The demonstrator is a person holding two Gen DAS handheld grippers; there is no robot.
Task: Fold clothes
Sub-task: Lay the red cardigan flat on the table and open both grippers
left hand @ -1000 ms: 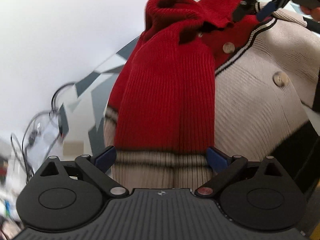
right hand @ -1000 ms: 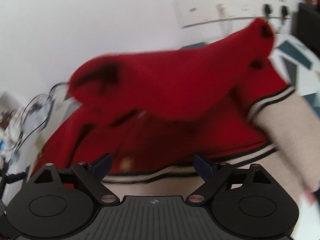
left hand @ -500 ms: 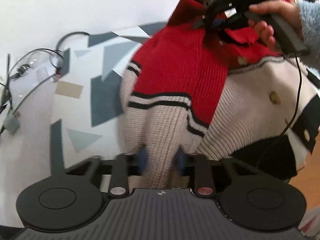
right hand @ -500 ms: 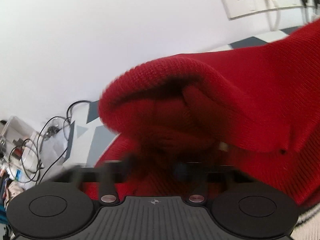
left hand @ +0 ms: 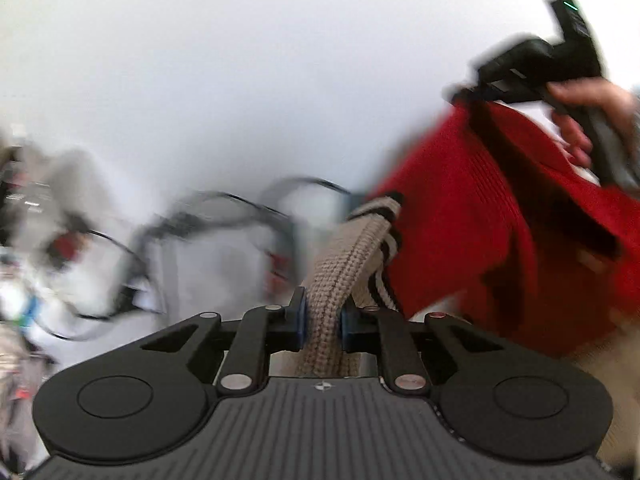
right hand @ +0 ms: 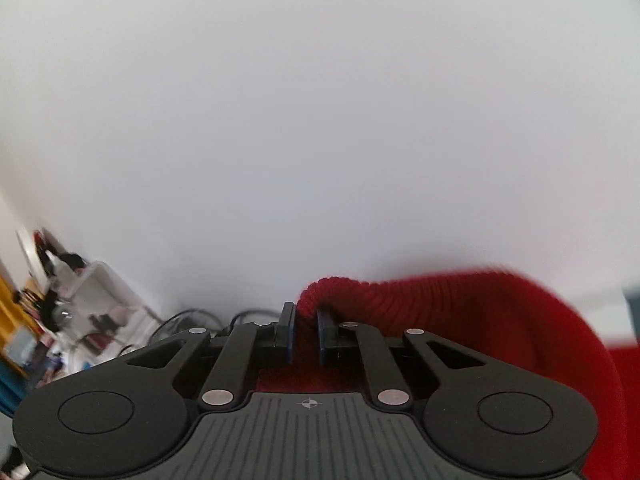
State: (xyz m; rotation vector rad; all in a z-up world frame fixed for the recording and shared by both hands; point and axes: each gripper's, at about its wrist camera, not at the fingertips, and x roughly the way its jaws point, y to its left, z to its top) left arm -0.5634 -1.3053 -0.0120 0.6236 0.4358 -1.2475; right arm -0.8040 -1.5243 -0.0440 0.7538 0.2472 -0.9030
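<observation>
Hanging in the air between the two grippers is a knit sweater (left hand: 500,232). It is mostly red, with a beige cuff (left hand: 344,264) that has thin black stripes near its end. The knit looks thick and ribbed. The red part sags down in big folds, and some of it is blurry.

The left gripper (left hand: 323,320) is squeezed almost closed, and its blue pads (left hand: 301,318) pinch the beige cuff. The cuff runs up from the pads and joins the red cloth.

The right gripper (right hand: 305,330) is nearly closed too, and its pads press on a red edge of the sweater (right hand: 460,320). The red cloth curves away to the right from there. In the left wrist view this same gripper (left hand: 460,94) is high up on the right side, and a hand (left hand: 580,116) is wrapped around its black handle. It grips the top of the red cloth, so the sweater hangs down from it.

Behind the sweater is a plain white wall (left hand: 260,80). Low on the left are blurry dark cables (left hand: 224,208) and a clear plastic box (right hand: 100,292) with small things piled near it.
</observation>
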